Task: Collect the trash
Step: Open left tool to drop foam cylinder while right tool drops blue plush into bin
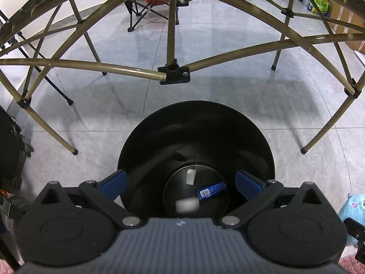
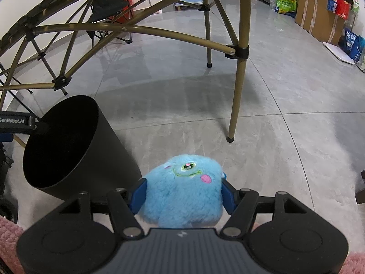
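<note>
A black round trash bin (image 1: 196,123) stands on the grey floor right below my left gripper (image 1: 181,183), which is open and empty over its mouth. Inside the bin lie a blue packet (image 1: 211,190), a blurred pale piece (image 1: 187,204) and a small white label (image 1: 190,176). In the right wrist view the bin (image 2: 68,146) stands at the left, with the left gripper's body (image 2: 16,123) at its rim. My right gripper (image 2: 183,194) is shut on a fluffy blue plush toy (image 2: 184,189), just right of the bin. The toy also shows in the left wrist view (image 1: 351,207).
A folding table's gold metal legs and braces (image 1: 173,68) span the floor beyond the bin; one leg (image 2: 237,91) stands beyond the toy. Cardboard boxes and bags (image 2: 319,16) line the far right wall. A folding chair (image 1: 146,9) stands behind. Pink fabric (image 2: 9,235) lies at the bottom corners.
</note>
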`<state>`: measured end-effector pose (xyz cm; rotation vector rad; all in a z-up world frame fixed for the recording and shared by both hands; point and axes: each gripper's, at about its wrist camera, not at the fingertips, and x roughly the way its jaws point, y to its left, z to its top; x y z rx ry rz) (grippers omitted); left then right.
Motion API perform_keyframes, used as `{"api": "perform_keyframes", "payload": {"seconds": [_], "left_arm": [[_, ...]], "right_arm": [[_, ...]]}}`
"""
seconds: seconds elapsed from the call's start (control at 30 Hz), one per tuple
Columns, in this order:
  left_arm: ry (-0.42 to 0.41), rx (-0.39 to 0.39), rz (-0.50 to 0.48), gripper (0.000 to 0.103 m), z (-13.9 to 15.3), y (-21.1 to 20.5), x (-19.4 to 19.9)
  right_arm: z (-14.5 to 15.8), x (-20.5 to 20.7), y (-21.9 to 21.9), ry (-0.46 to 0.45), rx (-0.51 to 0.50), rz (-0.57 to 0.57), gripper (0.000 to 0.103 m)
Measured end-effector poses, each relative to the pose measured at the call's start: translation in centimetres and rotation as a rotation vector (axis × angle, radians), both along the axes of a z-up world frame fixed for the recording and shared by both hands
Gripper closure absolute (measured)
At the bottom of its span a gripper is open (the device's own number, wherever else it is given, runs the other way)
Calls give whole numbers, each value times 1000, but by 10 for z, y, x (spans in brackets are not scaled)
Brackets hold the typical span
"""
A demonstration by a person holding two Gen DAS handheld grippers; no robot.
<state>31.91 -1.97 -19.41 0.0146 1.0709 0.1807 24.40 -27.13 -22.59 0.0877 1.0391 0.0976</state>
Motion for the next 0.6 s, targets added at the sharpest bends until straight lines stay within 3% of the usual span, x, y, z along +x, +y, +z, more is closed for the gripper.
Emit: {"api": "perform_keyframes", "payload": {"seconds": [0.6], "left_arm": [[-50,-26,63,0,15,36,-20]], "right_arm": [[12,1,31,-38,-28,48,37]]}}
